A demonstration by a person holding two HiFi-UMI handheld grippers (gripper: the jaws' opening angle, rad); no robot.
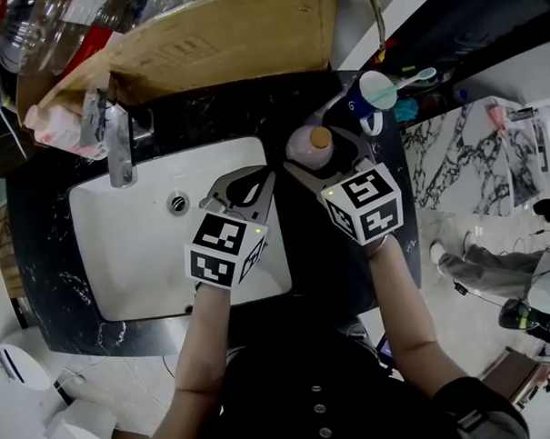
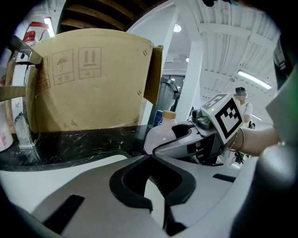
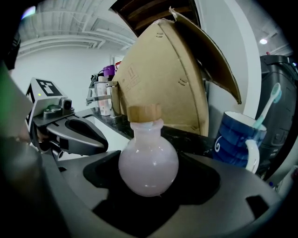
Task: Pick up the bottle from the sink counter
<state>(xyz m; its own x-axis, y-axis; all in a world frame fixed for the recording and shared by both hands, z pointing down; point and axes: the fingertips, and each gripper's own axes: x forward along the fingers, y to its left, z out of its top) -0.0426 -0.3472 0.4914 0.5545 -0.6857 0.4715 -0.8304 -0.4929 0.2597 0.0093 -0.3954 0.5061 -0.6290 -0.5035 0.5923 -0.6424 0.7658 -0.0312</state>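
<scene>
A round pale-pink bottle (image 1: 308, 147) with a cork-coloured cap stands upright on the black marble counter (image 1: 216, 116), right of the sink. My right gripper (image 1: 325, 154) is open around it: in the right gripper view the bottle (image 3: 148, 162) sits between the wide jaws with dark gaps on both sides. My left gripper (image 1: 269, 174) hovers over the sink's right side, shut and empty, its tips meeting (image 2: 150, 155). From the left gripper view the bottle (image 2: 163, 132) shows partly hidden behind the right gripper's jaw.
A white sink basin (image 1: 149, 247) with a chrome faucet (image 1: 119, 148) lies to the left. A cardboard box (image 1: 221, 34) leans behind the counter. A blue mug (image 1: 374, 96) holding a toothbrush stands just beyond the bottle on its right (image 3: 237, 139).
</scene>
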